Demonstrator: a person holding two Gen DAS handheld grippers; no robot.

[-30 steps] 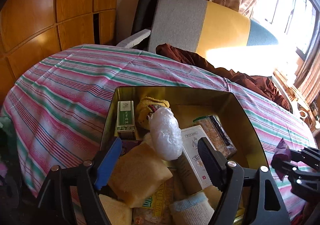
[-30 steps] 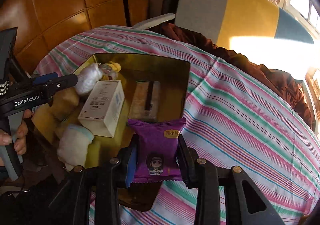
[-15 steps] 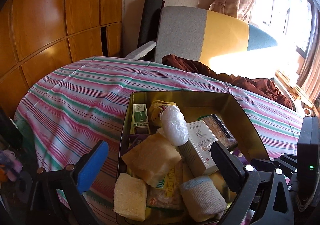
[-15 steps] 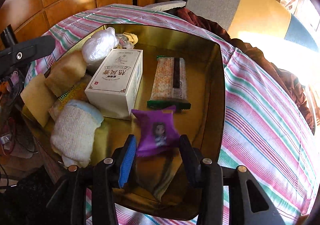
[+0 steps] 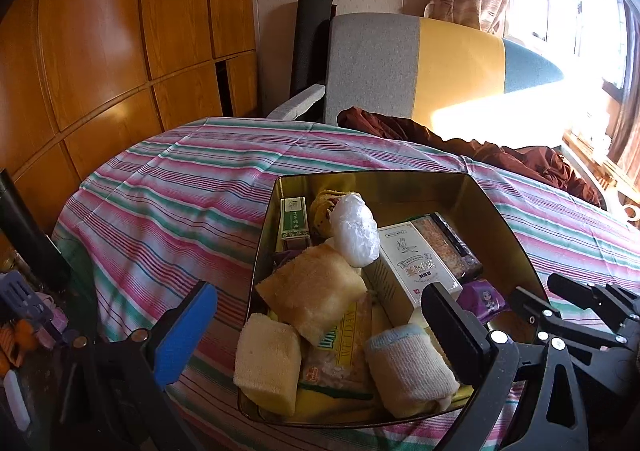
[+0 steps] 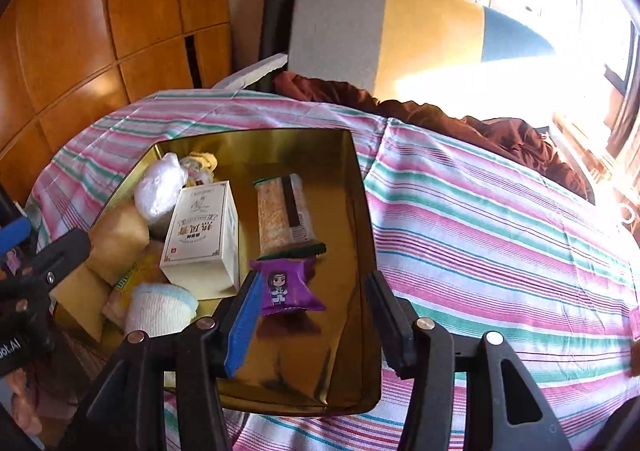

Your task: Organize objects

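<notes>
One gold tin point(image 6: 362, 235) sits on a striped tablecloth point(image 6: 500, 235); everything below is placed relative to the tin. One purple snack packet point(image 6: 286, 285) lies on the tin floor at its near right side, free of the pads. The right gripper point(image 6: 310, 315) is over the tin's near edge, jaws opening, packet between them but not pinched. One white carton point(image 6: 204, 237) is in the tin centre, with one long crisp-rice bar point(image 6: 284, 217) just right of it. One white plastic bundle point(image 5: 356, 231) is at centre-left, and one green box point(image 5: 294, 219) stands against the left wall. Two yellow sponges: one larger point(image 5: 316, 297) and one smaller point(image 5: 268, 361) at the near-left corner. One rolled cloth point(image 5: 408, 367) is at the near edge, and one yellow-green snack pack point(image 5: 340, 355) lies under the sponges. The left gripper point(image 5: 320, 327) is over the near edge, jaws spread wide, holding nothing. One brown garment point(image 6: 460, 123) lies beyond the tin.
</notes>
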